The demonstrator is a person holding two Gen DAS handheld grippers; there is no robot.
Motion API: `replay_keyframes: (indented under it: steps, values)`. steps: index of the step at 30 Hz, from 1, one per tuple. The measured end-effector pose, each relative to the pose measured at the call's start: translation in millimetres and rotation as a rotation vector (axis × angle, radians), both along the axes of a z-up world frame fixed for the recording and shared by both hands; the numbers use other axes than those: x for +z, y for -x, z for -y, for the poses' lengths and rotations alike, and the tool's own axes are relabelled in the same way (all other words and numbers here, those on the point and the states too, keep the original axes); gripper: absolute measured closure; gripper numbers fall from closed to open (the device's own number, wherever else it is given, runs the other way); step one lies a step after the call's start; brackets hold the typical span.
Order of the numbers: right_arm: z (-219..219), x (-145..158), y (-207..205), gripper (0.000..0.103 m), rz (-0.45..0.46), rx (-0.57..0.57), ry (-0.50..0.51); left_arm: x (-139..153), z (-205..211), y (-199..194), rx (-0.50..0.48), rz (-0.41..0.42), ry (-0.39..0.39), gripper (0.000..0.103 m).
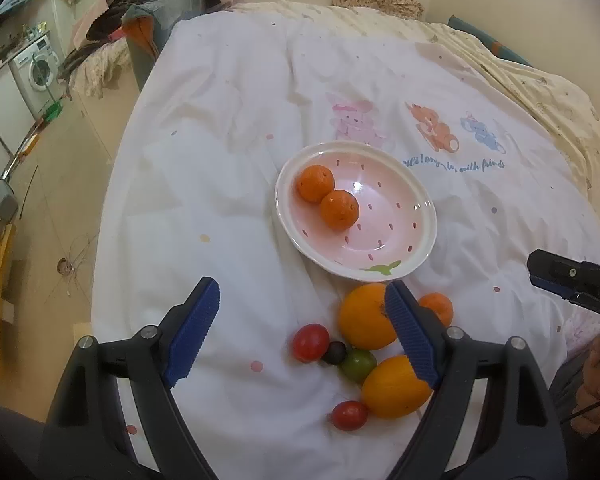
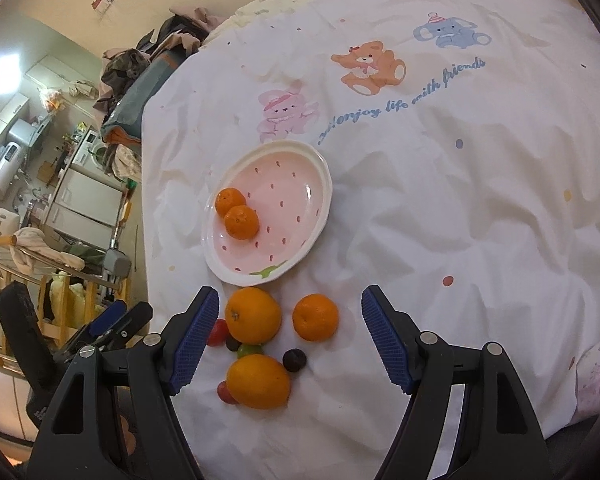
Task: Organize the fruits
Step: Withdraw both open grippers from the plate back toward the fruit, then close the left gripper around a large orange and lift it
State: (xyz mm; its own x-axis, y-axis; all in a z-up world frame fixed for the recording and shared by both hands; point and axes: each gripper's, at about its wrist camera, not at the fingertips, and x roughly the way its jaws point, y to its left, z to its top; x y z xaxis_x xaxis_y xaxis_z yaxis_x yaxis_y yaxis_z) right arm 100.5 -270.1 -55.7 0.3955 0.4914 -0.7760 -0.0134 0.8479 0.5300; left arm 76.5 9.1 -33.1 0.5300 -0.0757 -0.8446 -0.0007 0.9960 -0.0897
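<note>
Left gripper (image 1: 301, 330) jaws spread wide, nothing between the pads, hovering over the white printed duvet (image 1: 228, 160). Right gripper (image 2: 290, 334) likewise spread and empty, over the loose fruit.

Left to right in the left wrist view:
- washing machine (image 1: 40, 66) and clothes pile (image 1: 140, 12) at far left, off the bed
- red cherry tomato (image 1: 310, 342), then a dark small fruit (image 1: 334, 353) touching it, then a green one (image 1: 357, 365)
- second red tomato (image 1: 349, 415) nearer the camera, just beside the lower orange (image 1: 393, 388)
- upper orange (image 1: 363, 316) just below the plate rim, partly behind the left gripper's right pad
- small mandarin (image 1: 437, 306) beside it, mostly hidden by that pad

Pink strawberry-pattern plate (image 1: 419, 208) sits past the loose fruit, mid-duvet. Two mandarins on its left half, touching each other: far one (image 1: 315, 183), near one (image 1: 339, 209).

Right wrist view: loose mandarin (image 2: 315, 317) lies between the right gripper's fingers, apart from the orange to its left. A dark fruit (image 2: 294, 359) sits just below it. Left pad overlaps the red tomato.
</note>
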Motion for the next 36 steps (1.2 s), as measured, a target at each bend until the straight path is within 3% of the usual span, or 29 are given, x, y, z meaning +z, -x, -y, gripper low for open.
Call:
replay_keyframes:
  steps: [6, 11, 18, 20, 31, 33, 36]
  values:
    - [8.9, -6.8, -1.2, 0.026, -0.024, -0.050, 0.031, -10.1, 8.1, -1.8, -0.027, -0.023, -0.033, 0.021]
    - [23.3, -16.7, -4.7, 0.026, -0.073, -0.101, 0.013, -33.3, 20.8, -1.9, -0.088, -0.127, -0.042, 0.021]
    - [24.4, -24.7, -8.9, 0.026, -0.108, -0.107, 0.015, -51.8, 62.4, 9.4, -0.294, -0.239, 0.001, 0.021]
    - [23.7, -25.4, -9.3, 0.026, -0.108, -0.105, 0.018, -58.6, 74.5, 14.5, -0.341, -0.269, -0.020, 0.021]
    - [15.3, -31.1, -12.6, 0.026, -0.122, -0.083, 0.042, -90.5, 112.7, 27.6, -0.426, -0.308, -0.158, 0.022]
    - [15.4, -31.2, -12.0, 0.026, -0.123, -0.082, 0.045, -91.3, 114.8, 26.7, -0.422, -0.304, -0.165, 0.031]
    - [15.8, -31.2, -11.6, 0.026, -0.123, -0.084, 0.047, -92.2, 116.9, 27.2, -0.427, -0.309, -0.158, 0.034]
